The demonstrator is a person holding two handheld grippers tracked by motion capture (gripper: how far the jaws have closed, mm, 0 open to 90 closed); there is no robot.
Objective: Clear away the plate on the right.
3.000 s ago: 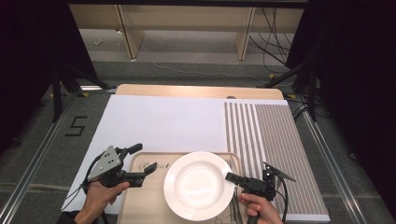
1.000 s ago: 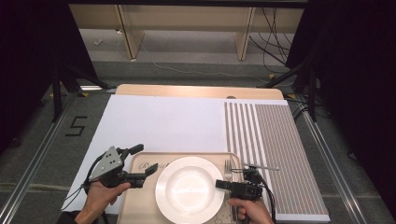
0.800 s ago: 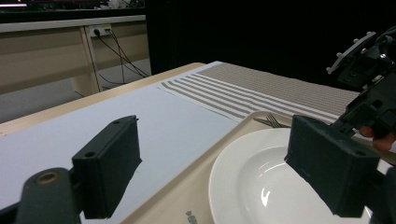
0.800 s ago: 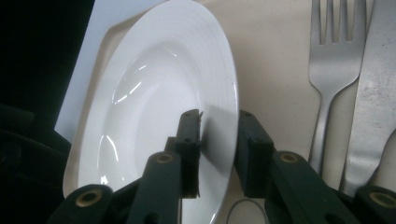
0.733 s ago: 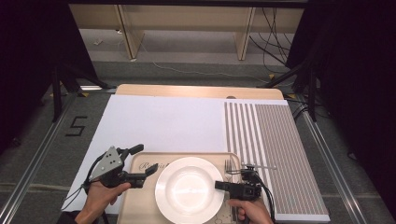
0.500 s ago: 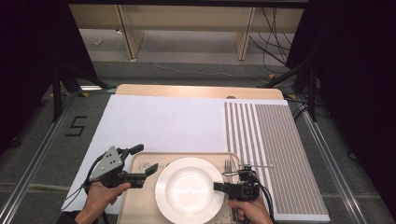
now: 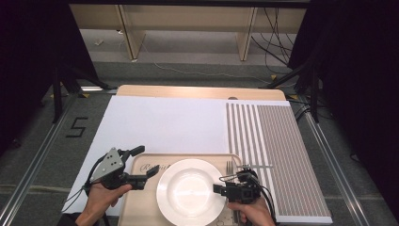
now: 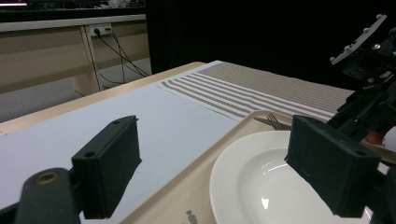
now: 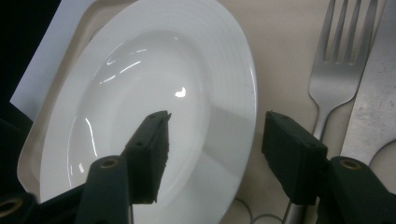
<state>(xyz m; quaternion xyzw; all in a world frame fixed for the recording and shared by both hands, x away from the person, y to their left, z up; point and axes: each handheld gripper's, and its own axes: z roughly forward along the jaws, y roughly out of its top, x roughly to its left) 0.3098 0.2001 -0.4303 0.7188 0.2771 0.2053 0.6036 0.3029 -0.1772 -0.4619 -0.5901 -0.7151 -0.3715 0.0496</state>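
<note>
A white plate (image 7: 190,194) lies on a beige tray (image 7: 141,207) at the near edge of the table. My right gripper (image 7: 218,188) is at the plate's right rim and is open. In the right gripper view (image 9: 217,130), one jaw hovers over the plate (image 9: 140,93) and the other over the tray beside it, with the rim between them. My left gripper (image 7: 144,161) hangs open over the tray's left end, nothing between its jaws. In the left gripper view (image 8: 219,170) the plate (image 8: 261,186) sits ahead and to the right.
A fork (image 9: 343,60) and a knife (image 9: 378,102) lie on the tray just right of the plate. A white sheet (image 7: 160,122) covers the table's middle and a striped mat (image 7: 277,141) its right side. Dark floor surrounds the table.
Since three seconds ago the plate and my right gripper have shifted a little to the left on the tray. Over the last second almost nothing moved. The left gripper has stayed put.
</note>
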